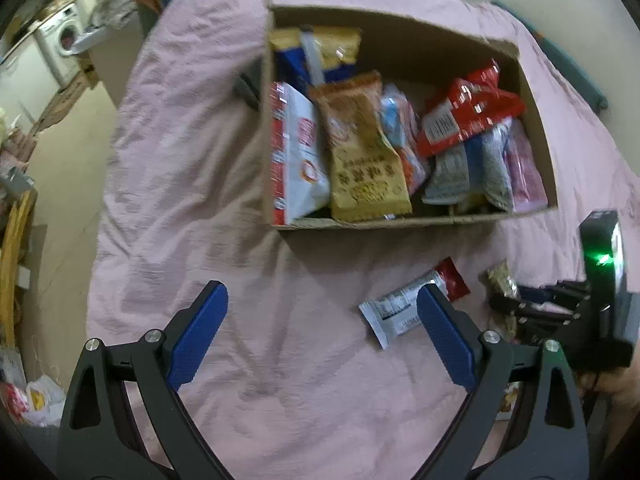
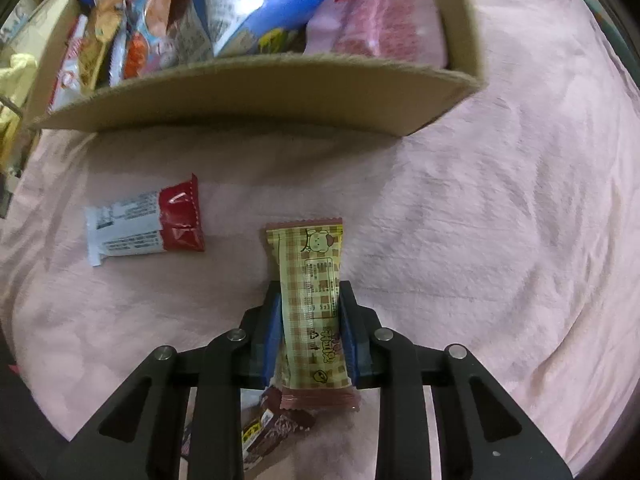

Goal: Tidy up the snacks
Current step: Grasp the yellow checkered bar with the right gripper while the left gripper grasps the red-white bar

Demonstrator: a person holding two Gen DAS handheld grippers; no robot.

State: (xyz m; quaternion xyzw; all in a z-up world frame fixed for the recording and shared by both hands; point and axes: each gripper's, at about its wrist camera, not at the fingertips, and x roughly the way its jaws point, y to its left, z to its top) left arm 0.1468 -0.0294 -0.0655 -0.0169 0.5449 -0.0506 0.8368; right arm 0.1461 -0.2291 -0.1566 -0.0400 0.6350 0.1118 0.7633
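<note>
**Two loose snacks outside the box, one in hand**

- Box [image 1: 400, 222]: open cardboard, on a pink bed [image 1: 192, 168], packed with upright snack bags. Landmark for all entries below.
- Plaid bar [image 2: 310, 280]: yellow checked wrapper, just short of the box's near wall, not yet inside. Right gripper [image 2: 309, 320] is clenched on its lower half; the upper half projects free toward the box.
- Red-and-white bar [image 1: 412, 306]: flat on the bed, near the box's front wall, left of the plaid bar. Untouched.
- Dark wrapper [image 2: 276, 428]: on the bed under the right gripper, farther from the box. Contents unclear.
- Left gripper [image 1: 320, 332]: released, jaws wide, hovering over the bed in front of the box, beside the red-and-white bar.

Risk, judged: the slick wrapper may slide from the pads; the projecting end may catch the box wall; the crowded box leaves few gaps.
</note>
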